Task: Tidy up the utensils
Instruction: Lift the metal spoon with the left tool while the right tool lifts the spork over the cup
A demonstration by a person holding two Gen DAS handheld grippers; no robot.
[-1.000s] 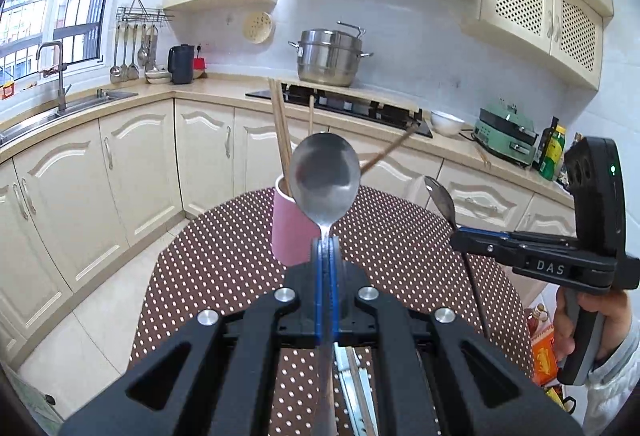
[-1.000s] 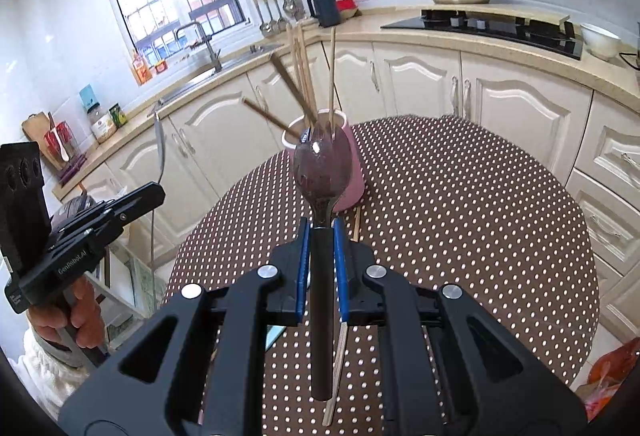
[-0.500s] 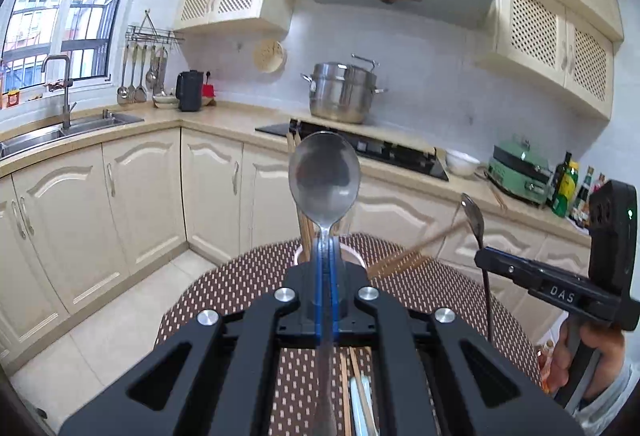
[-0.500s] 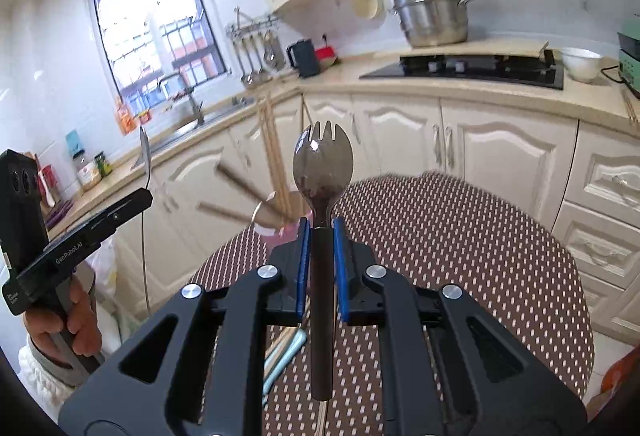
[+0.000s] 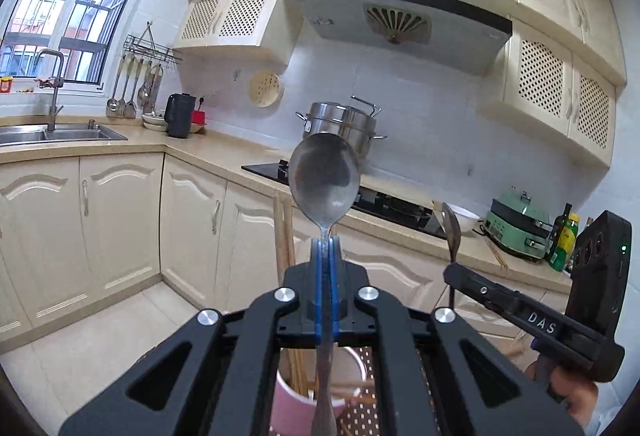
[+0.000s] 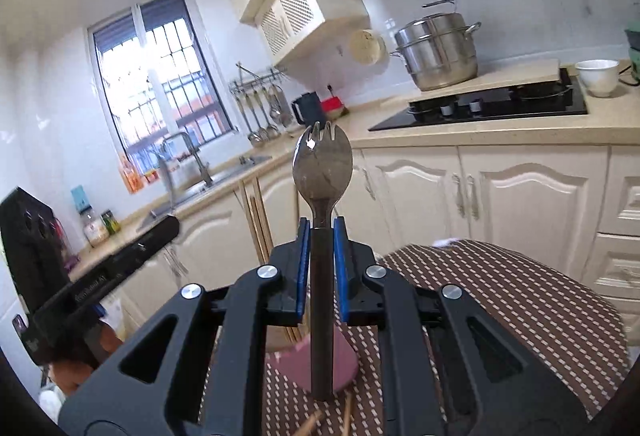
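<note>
Utensils (image 5: 324, 183) above dotted tablecloth (image 6: 500, 300), kitchen

The left gripper's black frame (image 5: 326, 248) is hiding most of the pink cylindrical cup (image 5: 298, 410), and the picture's bottom edge is cutting off its base. The other black handheld gripper (image 6: 120, 268) is looking motion-blurred, its label unreadable.

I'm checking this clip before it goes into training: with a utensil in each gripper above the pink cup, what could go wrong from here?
1. The left gripper pinches the spoon only at its thin neck, so it might swivel.
2. The chopsticks already fill the pink cup; a lowered handle could snag and tip it.
3. The spork and spoon, carried close together, might collide.
</note>
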